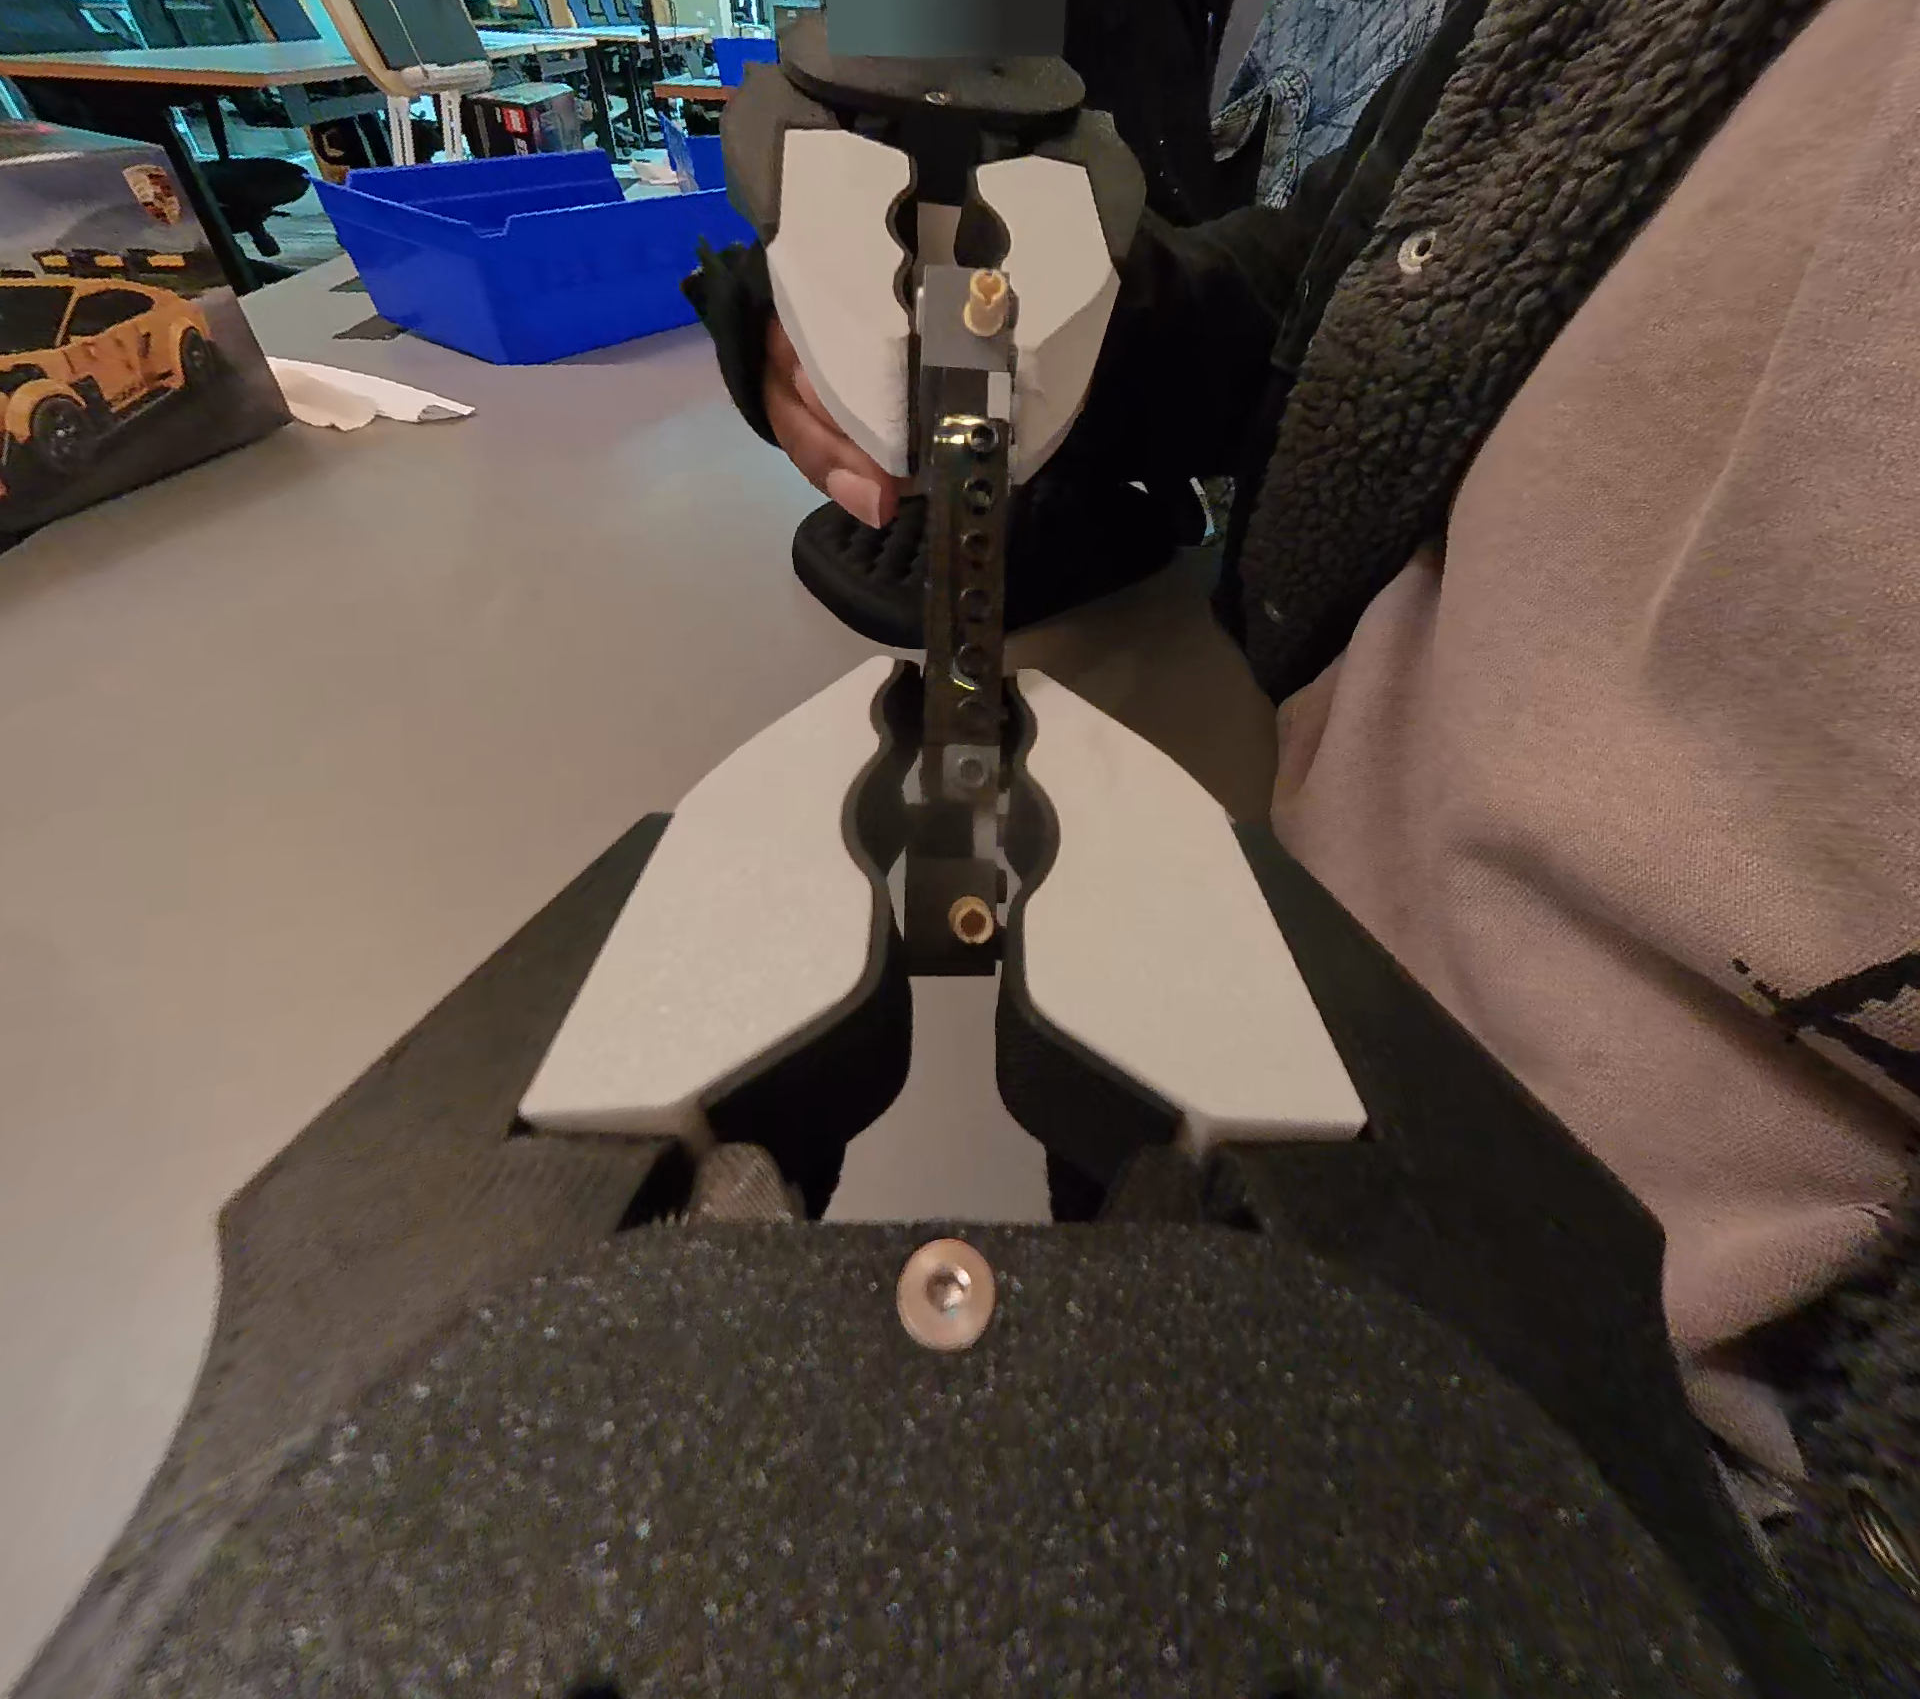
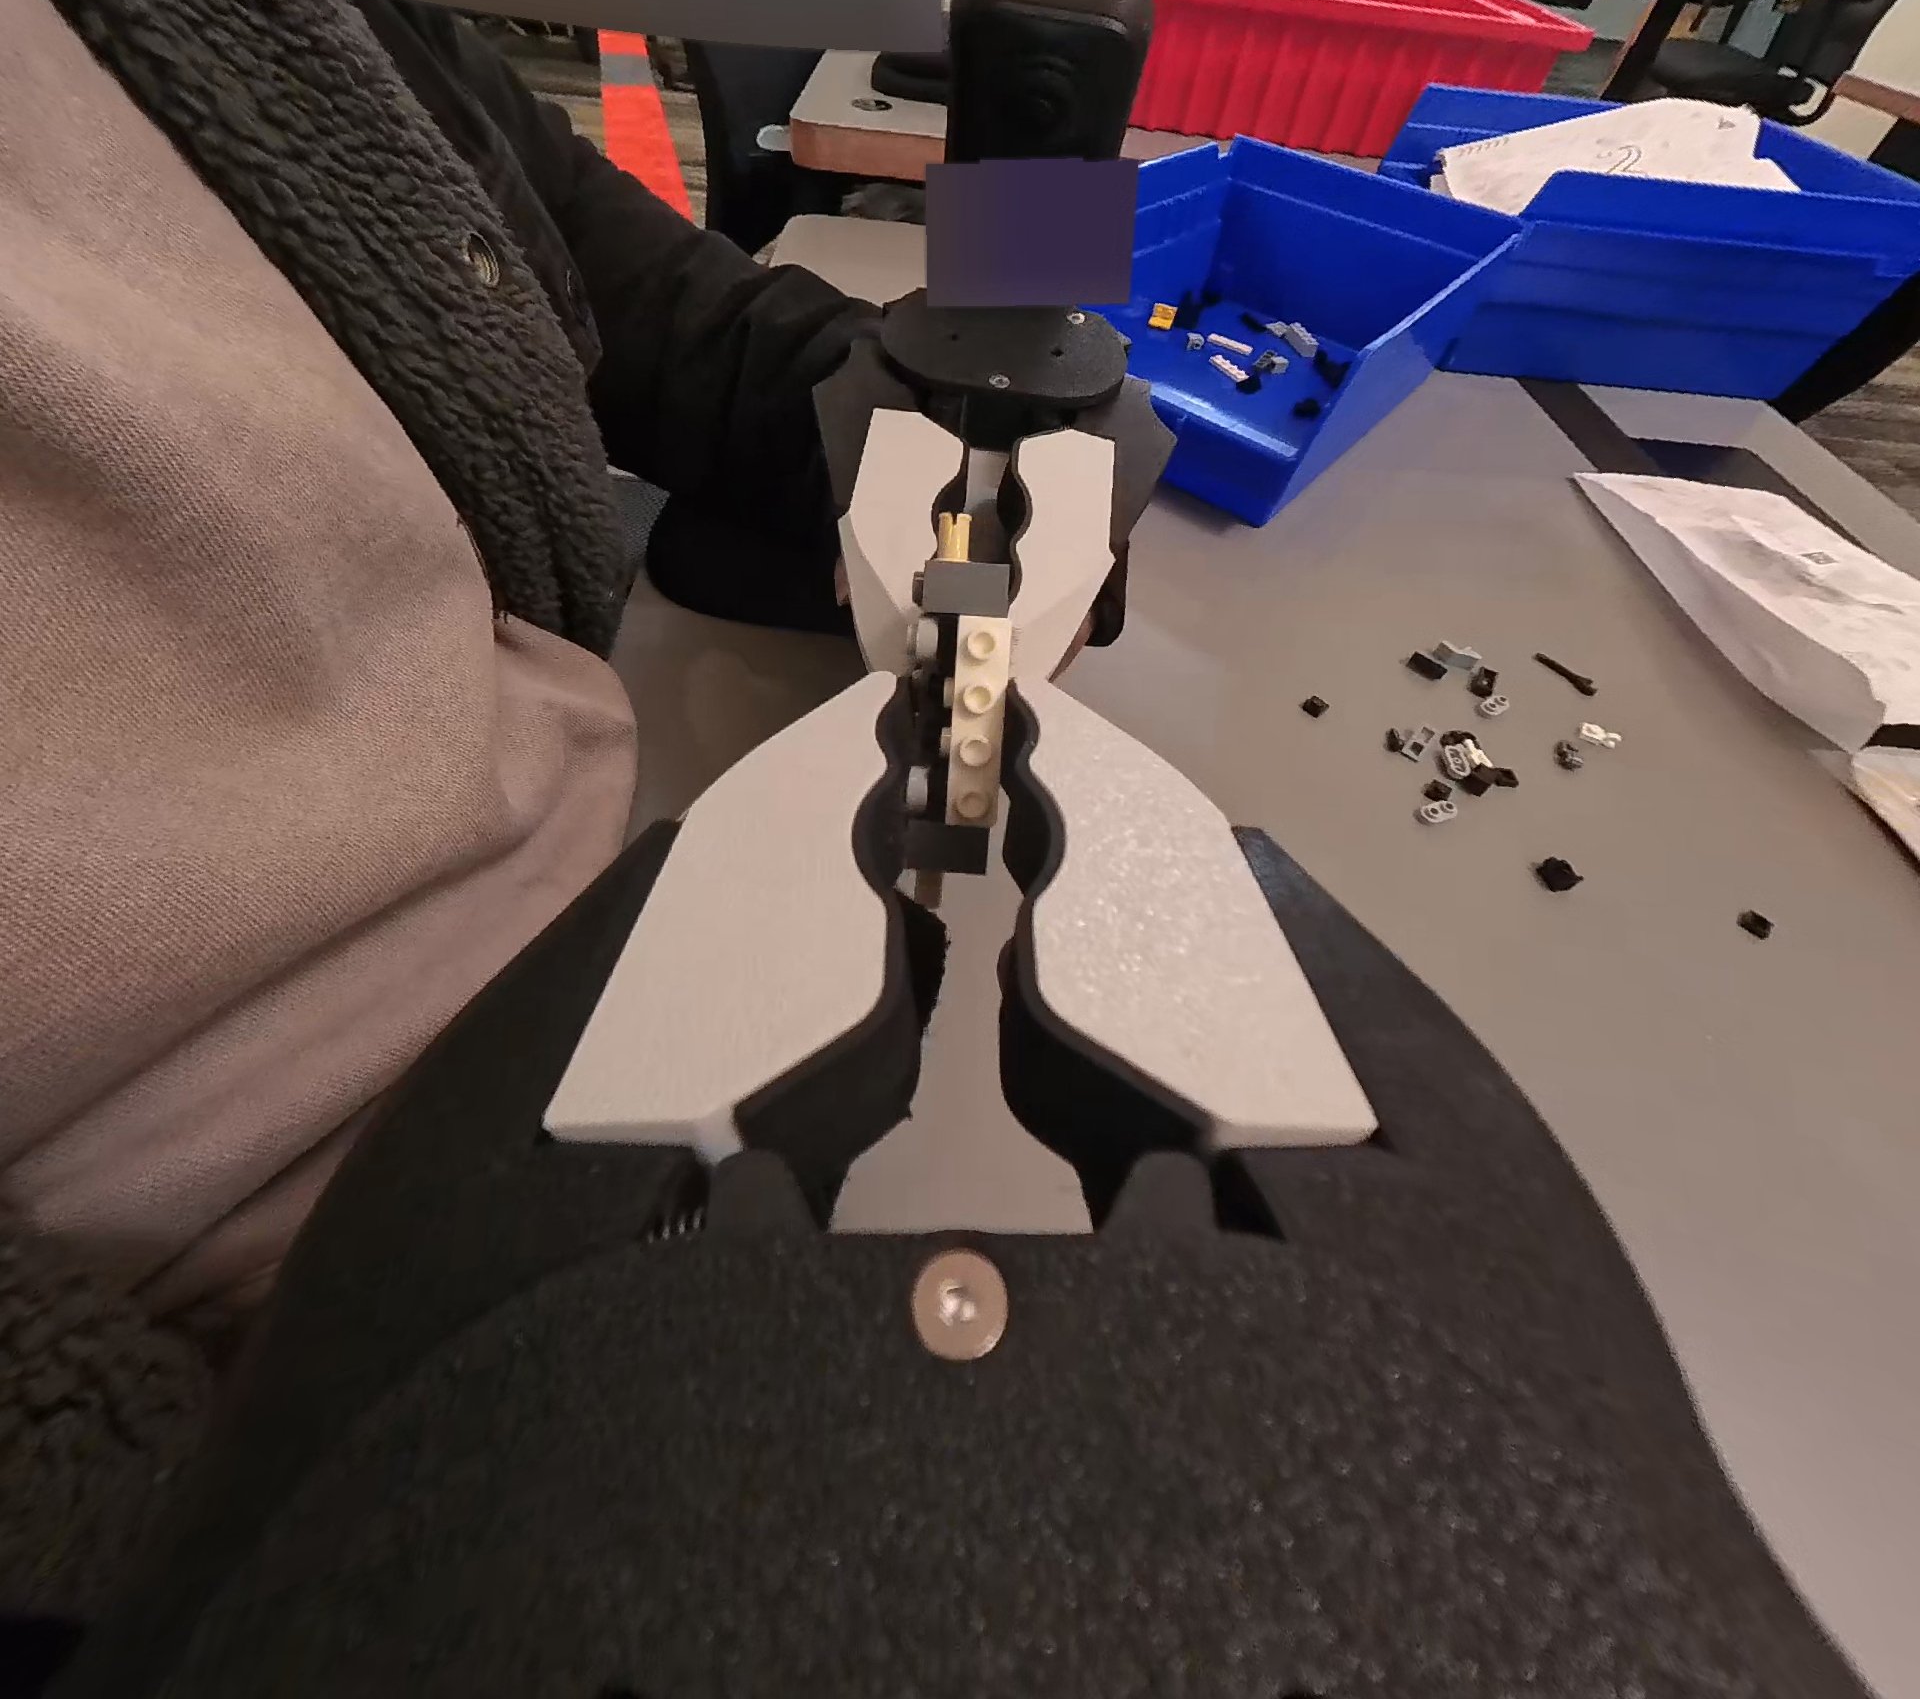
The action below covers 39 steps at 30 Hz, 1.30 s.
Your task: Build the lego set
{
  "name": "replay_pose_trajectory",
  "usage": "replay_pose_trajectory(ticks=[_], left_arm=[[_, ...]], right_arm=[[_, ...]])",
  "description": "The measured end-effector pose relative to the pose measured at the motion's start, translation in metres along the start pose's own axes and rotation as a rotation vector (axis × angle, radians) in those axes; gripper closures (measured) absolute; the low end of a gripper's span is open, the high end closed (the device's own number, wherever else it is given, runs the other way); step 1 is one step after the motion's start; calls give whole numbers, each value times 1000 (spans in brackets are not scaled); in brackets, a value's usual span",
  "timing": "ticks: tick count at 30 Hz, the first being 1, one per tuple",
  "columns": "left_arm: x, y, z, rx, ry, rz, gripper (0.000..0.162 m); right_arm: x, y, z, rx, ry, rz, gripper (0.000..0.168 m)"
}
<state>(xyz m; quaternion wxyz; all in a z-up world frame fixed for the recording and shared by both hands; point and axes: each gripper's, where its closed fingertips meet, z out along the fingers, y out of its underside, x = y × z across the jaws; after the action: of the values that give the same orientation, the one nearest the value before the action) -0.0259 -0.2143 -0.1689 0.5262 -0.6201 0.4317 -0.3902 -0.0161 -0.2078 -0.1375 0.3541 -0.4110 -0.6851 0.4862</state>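
Note:
One long lego assembly [image 1: 971,569] is held in the air between both grippers, above the grey table [image 1: 416,714]. In the left wrist view it shows a black beam with holes, grey blocks and tan pins. In the right wrist view the assembly [image 2: 977,714] shows a white studded plate, grey and black bricks and a tan pin. My left gripper [image 1: 961,683] is shut on the near end. My right gripper [image 2: 956,693] is shut on the opposite end. The grippers face each other, so the right gripper [image 1: 961,444] and the left gripper [image 2: 961,641] each show in the other's view.
The person's torso [image 1: 1610,610] is close beside the grippers. Loose small lego pieces [image 2: 1475,745] lie on the table at the right, near a white paper bag [image 2: 1766,600]. A blue bin [image 2: 1278,340] holds several pieces. Another blue bin [image 1: 520,267] and the set's box [image 1: 104,361] stand at the left. Both grippers' tips are close together, under 4 cm apart.

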Motion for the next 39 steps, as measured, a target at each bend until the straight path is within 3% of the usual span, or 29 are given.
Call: replay_pose_trajectory(ticks=[12, 16, 18, 27, 31, 35, 39], left_arm=[[-3, 1, 0, -12, -10, -18, 147], [-5, 5, 1, -44, -28, -21, 147], [-3, 4, 3, -55, -28, -8, 148], [-11, 8, 1, -109, -21, -82, 147], [-23, 9, -1, -148, 9, -218, 148], [-29, 18, -1, -267, 151, -567, 148], [-31, 20, 2, -351, 314, -756, 148]], right_arm=[[4, 2, 0, 13, 17, 43, 153], [3, 7, 2, -17, 27, 17, 143], [3, 6, 2, -3, 24, 14, 153], [13, 13, 2, 39, 28, 145, 152], [30, 0, -22, 43, 86, 49, 119], [38, 13, -31, -249, 136, -298, 102], [39, 37, -24, -434, 70, -415, 89]])
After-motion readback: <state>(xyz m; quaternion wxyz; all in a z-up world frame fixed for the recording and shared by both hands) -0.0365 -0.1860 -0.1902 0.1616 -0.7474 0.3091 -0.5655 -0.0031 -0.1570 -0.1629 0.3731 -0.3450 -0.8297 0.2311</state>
